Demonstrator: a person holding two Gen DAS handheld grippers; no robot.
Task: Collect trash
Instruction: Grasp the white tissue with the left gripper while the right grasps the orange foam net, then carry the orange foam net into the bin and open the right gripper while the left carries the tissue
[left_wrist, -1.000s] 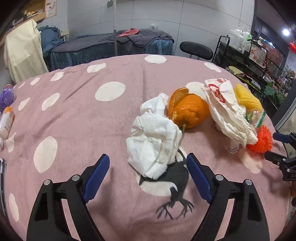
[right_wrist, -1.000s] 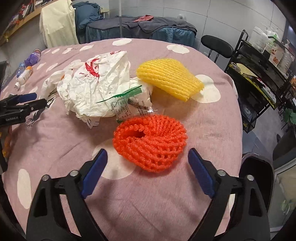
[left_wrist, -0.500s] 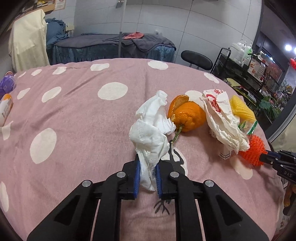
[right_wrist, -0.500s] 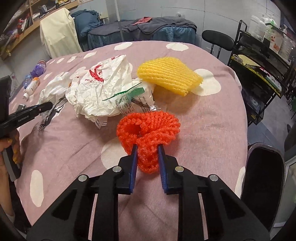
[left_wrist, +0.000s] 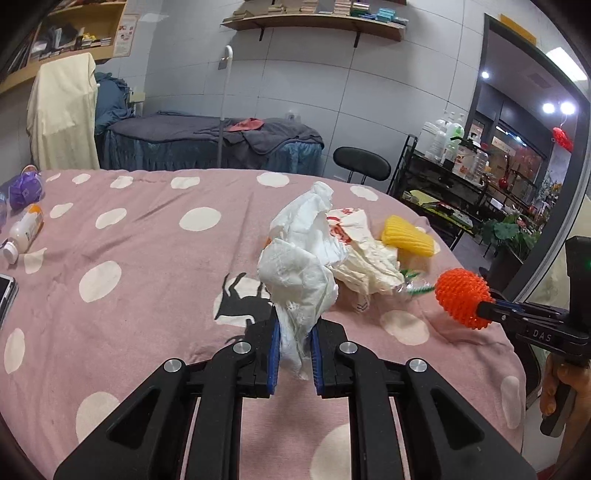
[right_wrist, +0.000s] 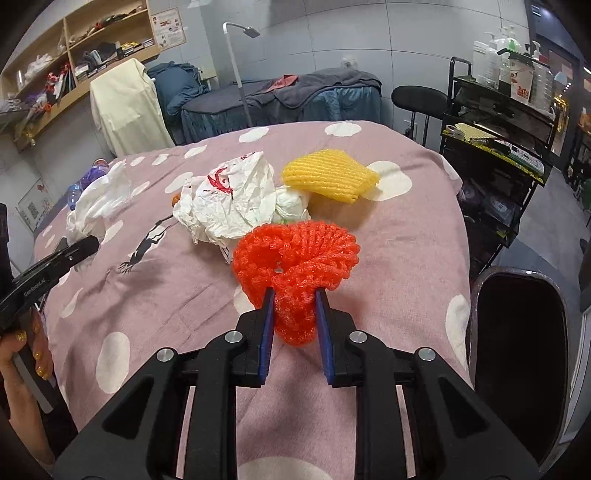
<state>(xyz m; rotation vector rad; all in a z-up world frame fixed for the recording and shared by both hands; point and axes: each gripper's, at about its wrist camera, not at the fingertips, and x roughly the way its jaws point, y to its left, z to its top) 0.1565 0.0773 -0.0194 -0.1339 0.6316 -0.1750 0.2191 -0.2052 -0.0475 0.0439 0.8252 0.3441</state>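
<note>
My left gripper (left_wrist: 293, 339) is shut on a crumpled white tissue (left_wrist: 299, 258), which hangs lifted above the pink dotted tablecloth (left_wrist: 122, 251). My right gripper (right_wrist: 293, 306) is shut on an orange foam fruit net (right_wrist: 295, 254), also raised off the cloth; the net (left_wrist: 463, 297) shows at the right of the left wrist view. On the table lie a crumpled white bag with red print (right_wrist: 229, 199), a yellow foam net (right_wrist: 328, 177) and a small green-printed wrapper (left_wrist: 413, 284). The orange fruit is almost hidden behind the tissue and bag.
Bottles (left_wrist: 24, 229) and a phone (left_wrist: 5, 295) lie at the table's left edge. A dark bin (right_wrist: 517, 350) stands beside the table at the right. Behind are a black chair (left_wrist: 360, 162), a metal rack (right_wrist: 495, 125) and a covered bed (left_wrist: 207, 136).
Both grippers closed, the left on the tissue and the right on the orange net, then rose and drew back, lifting both pieces off the cloth.
</note>
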